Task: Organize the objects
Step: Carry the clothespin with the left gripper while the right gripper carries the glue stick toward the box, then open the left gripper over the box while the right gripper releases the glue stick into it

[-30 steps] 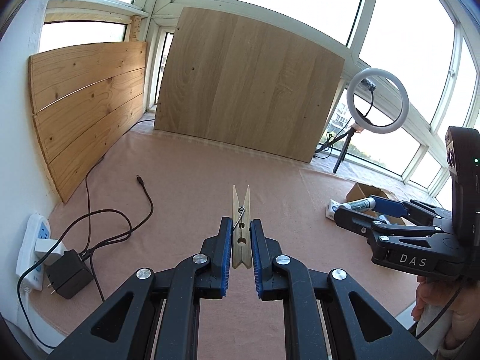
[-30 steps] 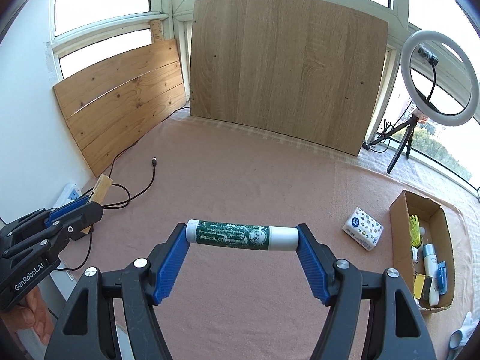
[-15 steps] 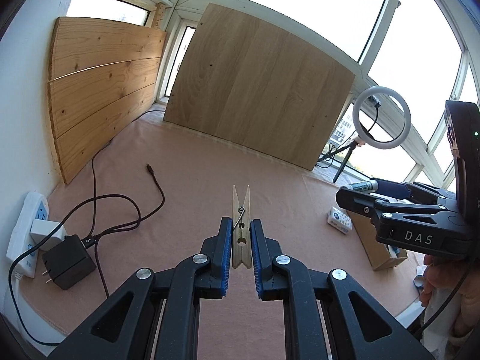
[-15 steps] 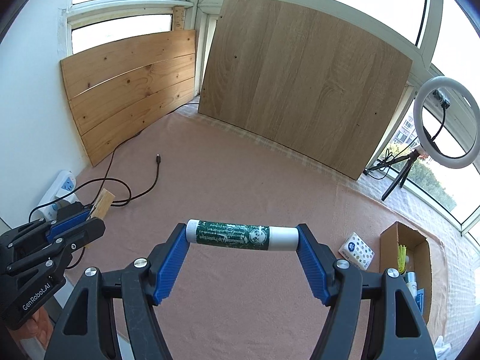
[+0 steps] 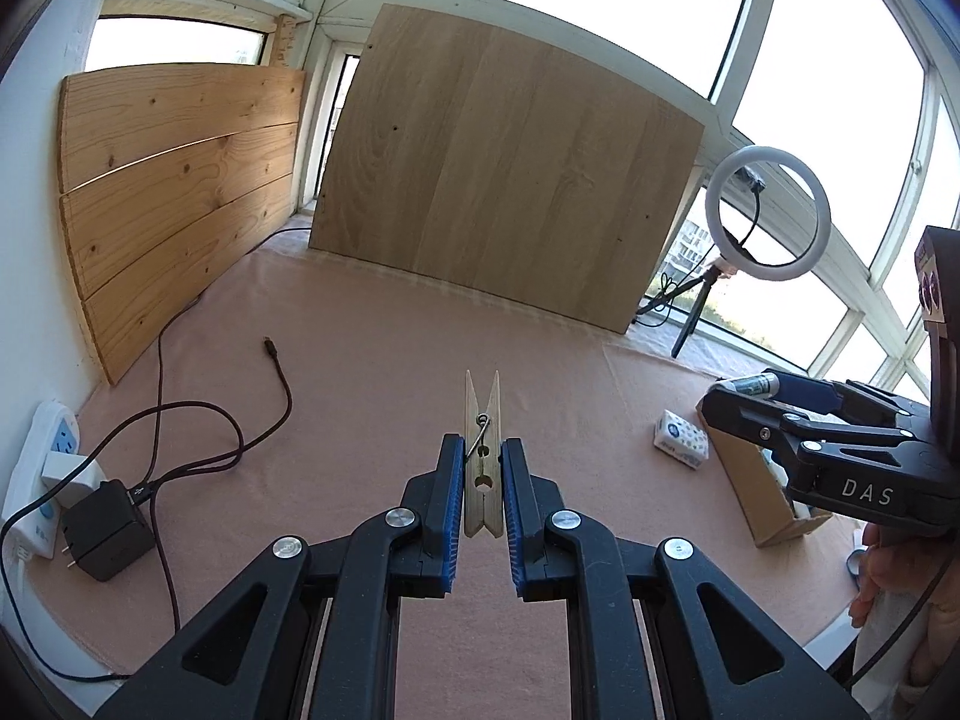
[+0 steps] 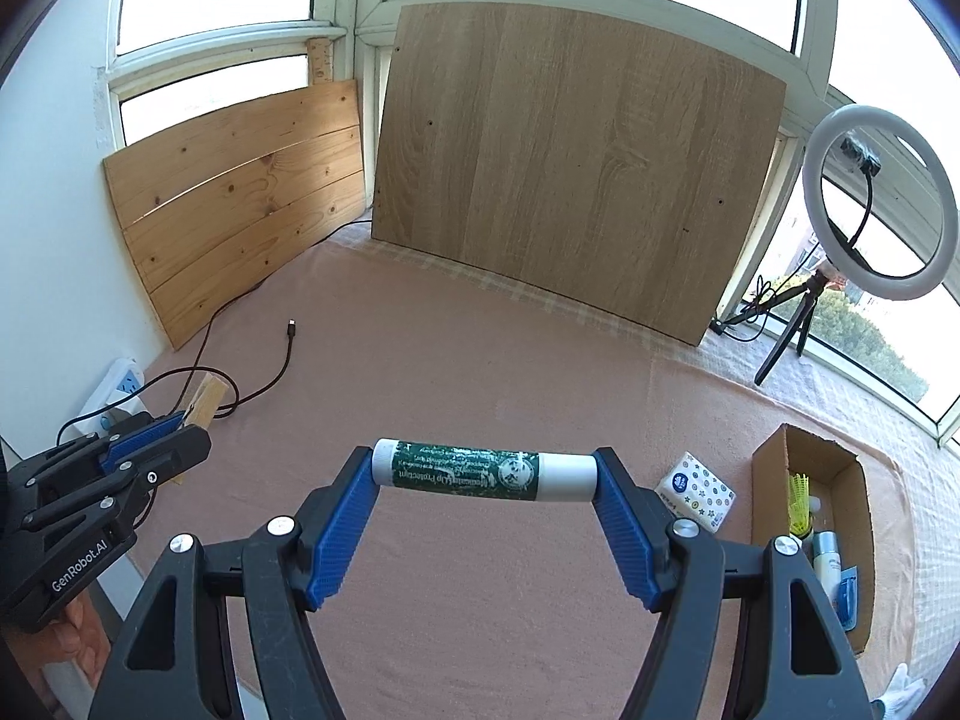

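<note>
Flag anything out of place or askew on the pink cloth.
One item: the small white dotted tissue pack lies askew on the pink cloth, just outside the open cardboard box that already holds other items. Nothing looks spilled or damaged.

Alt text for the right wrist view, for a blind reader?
The right hand-held gripper grips a green-and-white lip balm tube crosswise by its ends, above a pink cloth. To the right lie a cardboard box of items and a tissue pack.

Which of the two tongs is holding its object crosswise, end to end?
The right tongs: the green lip balm tube spans its pads. The left tongs pinch an upright wooden clothespin.
</note>
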{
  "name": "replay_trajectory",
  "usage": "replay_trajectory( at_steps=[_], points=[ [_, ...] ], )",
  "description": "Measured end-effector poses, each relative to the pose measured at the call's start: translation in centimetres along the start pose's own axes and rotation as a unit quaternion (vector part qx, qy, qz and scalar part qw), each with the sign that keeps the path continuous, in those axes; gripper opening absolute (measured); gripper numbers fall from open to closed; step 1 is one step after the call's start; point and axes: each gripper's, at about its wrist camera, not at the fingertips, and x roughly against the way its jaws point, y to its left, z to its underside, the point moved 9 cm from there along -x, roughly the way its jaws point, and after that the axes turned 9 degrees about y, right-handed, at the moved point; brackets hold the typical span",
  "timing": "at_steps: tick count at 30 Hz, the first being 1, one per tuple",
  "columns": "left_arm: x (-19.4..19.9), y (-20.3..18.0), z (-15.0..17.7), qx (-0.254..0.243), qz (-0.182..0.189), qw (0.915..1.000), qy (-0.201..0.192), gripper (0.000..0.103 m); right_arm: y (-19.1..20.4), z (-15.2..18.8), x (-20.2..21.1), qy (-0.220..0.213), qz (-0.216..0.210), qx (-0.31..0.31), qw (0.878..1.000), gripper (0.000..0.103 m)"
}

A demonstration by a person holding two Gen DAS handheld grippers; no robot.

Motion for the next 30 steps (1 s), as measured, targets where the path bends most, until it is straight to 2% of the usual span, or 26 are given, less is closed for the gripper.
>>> replay_trajectory(
  at_steps=[5, 9, 14, 17, 23, 30],
  points=[
    [-2.7, -7.7, -1.0, -0.042, -0.019, 0.9989, 0.013, 0.013, -7.1, 2.6, 1.3, -0.040, -0.011, -0.021, 0.999, 0.068],
    [-5.5, -16.4, -2.0, -0.074, -0.010, 0.9968, 0.029, 0.013, -15.4, 5.7, 3.3, -0.070, 0.007, -0.050, 0.996, 0.068],
    [-10.4, -29.2, -2.5, -0.142, 0.012, 0.9886, 0.048, 0.013, -26.3, 10.5, 4.0, -0.065, 0.046, -0.082, 0.993, 0.068],
    [-13.4, -35.2, -2.0, -0.161, 0.033, 0.9840, 0.067, 0.013, -31.1, 12.8, 3.9, -0.051, 0.053, -0.097, 0.993, 0.068],
    [-17.8, -42.3, -0.9, -0.187, 0.035, 0.9769, 0.096, 0.013, -34.6, 14.1, 2.8, -0.049, 0.039, -0.091, 0.994, 0.068],
    [-21.0, -45.6, -1.4, -0.200, 0.020, 0.9738, 0.106, 0.014, -36.4, 13.8, 0.6, -0.046, 0.009, -0.085, 0.995, 0.068]
  ],
)
